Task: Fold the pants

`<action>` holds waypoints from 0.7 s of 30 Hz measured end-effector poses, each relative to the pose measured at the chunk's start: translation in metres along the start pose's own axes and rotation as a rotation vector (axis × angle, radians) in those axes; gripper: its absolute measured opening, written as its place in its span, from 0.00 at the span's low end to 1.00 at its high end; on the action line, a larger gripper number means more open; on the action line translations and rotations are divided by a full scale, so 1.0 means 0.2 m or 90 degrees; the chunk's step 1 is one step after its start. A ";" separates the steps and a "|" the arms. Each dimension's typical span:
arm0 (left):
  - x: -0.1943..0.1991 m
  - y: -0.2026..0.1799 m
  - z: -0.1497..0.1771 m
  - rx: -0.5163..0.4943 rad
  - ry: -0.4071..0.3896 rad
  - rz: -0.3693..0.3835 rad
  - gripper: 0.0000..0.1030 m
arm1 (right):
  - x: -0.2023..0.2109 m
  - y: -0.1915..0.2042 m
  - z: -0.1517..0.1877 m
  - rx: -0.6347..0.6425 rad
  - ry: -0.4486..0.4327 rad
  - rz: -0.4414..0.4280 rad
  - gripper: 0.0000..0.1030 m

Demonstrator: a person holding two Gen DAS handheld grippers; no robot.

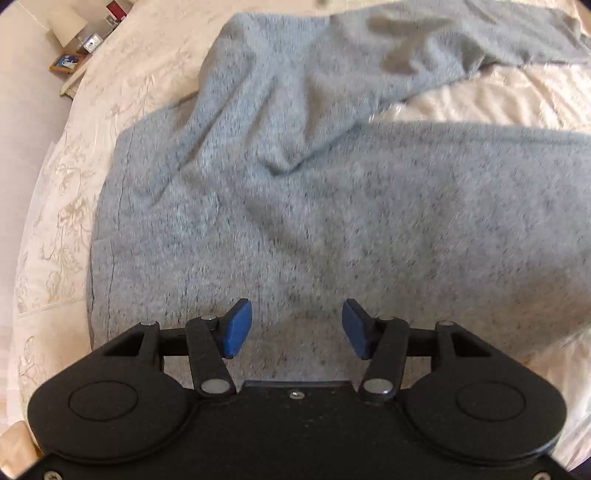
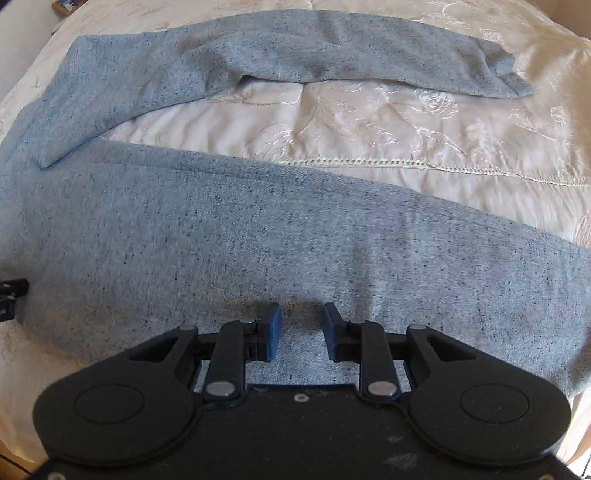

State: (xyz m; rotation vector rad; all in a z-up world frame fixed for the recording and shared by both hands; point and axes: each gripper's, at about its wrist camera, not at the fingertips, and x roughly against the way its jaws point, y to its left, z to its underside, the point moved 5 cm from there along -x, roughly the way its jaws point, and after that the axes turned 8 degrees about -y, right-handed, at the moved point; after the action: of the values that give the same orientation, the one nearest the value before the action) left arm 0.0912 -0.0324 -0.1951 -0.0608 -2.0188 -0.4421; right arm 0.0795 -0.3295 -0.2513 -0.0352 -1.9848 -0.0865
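Grey-blue knit pants (image 1: 314, 206) lie spread on a cream embroidered bedspread (image 1: 62, 206). In the left wrist view the waist end is near, with creases at the crotch. My left gripper (image 1: 297, 328) hovers over the waist area, open and empty. In the right wrist view the pants (image 2: 258, 236) show both legs apart: the near leg under my right gripper (image 2: 301, 332), the far leg (image 2: 332, 55) stretched across the back. My right gripper is open and empty, just above the near leg. The other gripper's edge (image 2: 13, 295) shows at the far left.
The bedspread (image 2: 406, 125) shows between the two legs. A nightstand with a lamp (image 1: 68, 26), a small clock and a framed picture (image 1: 66, 62) stands beyond the bed's far left edge.
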 end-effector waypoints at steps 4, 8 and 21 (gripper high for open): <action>-0.11 -0.06 -0.05 0.003 0.015 -0.012 0.58 | 0.01 -0.29 0.01 -0.020 -0.007 0.062 0.27; -0.26 -0.09 -0.04 0.019 0.063 -0.033 0.62 | 0.01 -0.74 0.08 -0.065 0.006 0.152 0.27; -0.07 -0.43 -0.07 0.114 0.108 -0.005 0.58 | 0.27 -1.32 0.20 -0.153 -0.021 0.172 0.29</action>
State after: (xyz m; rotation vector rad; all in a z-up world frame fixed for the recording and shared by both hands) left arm 0.0904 -0.1149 -0.2266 0.0921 -1.8832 -0.2610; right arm 0.0038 -0.5913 -0.2296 -0.4613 -1.9741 -0.1486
